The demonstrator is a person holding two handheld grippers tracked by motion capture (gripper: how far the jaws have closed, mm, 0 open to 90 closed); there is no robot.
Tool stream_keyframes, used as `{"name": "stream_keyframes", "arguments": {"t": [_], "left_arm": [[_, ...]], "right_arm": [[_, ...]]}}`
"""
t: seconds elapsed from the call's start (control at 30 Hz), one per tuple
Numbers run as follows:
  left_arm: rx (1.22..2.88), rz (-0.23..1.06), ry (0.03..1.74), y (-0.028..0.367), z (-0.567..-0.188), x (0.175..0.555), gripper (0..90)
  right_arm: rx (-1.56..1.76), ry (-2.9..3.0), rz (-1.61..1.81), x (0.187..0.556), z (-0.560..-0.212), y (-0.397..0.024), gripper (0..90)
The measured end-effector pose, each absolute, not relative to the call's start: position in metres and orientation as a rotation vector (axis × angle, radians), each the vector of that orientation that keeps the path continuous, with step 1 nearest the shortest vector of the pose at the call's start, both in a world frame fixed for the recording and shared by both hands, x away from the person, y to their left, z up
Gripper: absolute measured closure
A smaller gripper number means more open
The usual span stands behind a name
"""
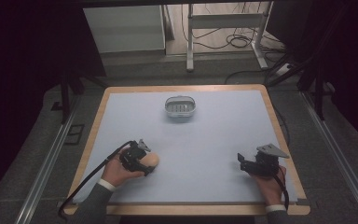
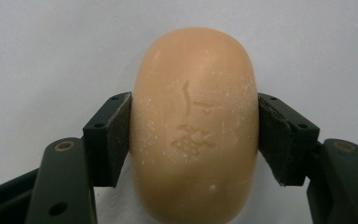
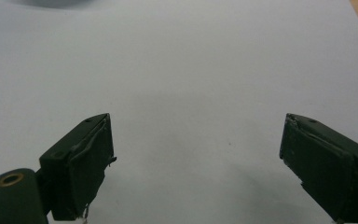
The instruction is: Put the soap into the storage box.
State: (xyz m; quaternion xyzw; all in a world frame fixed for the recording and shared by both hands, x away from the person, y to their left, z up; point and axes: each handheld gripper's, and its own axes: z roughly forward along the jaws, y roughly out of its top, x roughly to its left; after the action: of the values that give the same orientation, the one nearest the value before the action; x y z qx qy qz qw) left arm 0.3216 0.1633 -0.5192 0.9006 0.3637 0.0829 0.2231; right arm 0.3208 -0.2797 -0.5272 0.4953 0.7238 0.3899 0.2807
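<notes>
A tan oval bar of soap [image 2: 195, 126] with a stamped mark on its face sits between the jaws of my left gripper [image 2: 195, 135], and both pads press its sides. In the high view this soap [image 1: 150, 160] and left gripper [image 1: 142, 161] are at the table's front left, low over the white mat [image 1: 214, 140]. A small white soap dish [image 1: 180, 107] with a slotted floor stands at the back middle. My right gripper [image 1: 242, 163] is at the front right; its jaws stand wide apart over the bare mat [image 3: 196, 93] with nothing between them [image 3: 196, 154].
The mat lies on a wooden table whose edge [image 1: 279, 130] shows around it. Past the table's far side are a metal frame [image 1: 223, 28], cables on the floor [image 1: 242, 42] and a pale panel [image 1: 126, 28]. Dark curtains flank both sides.
</notes>
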Motion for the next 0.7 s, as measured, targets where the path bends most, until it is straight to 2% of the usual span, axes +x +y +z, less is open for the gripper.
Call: {"name": "stream_keyframes", "arguments": {"t": [0.7], "left_arm": [[2.396,0.286,1.014,0.175,-0.500,0.324,33.1]], "right_arm": [[1.328,1.932,1.032,0.320,-0.527,-0.279,9.7]]}}
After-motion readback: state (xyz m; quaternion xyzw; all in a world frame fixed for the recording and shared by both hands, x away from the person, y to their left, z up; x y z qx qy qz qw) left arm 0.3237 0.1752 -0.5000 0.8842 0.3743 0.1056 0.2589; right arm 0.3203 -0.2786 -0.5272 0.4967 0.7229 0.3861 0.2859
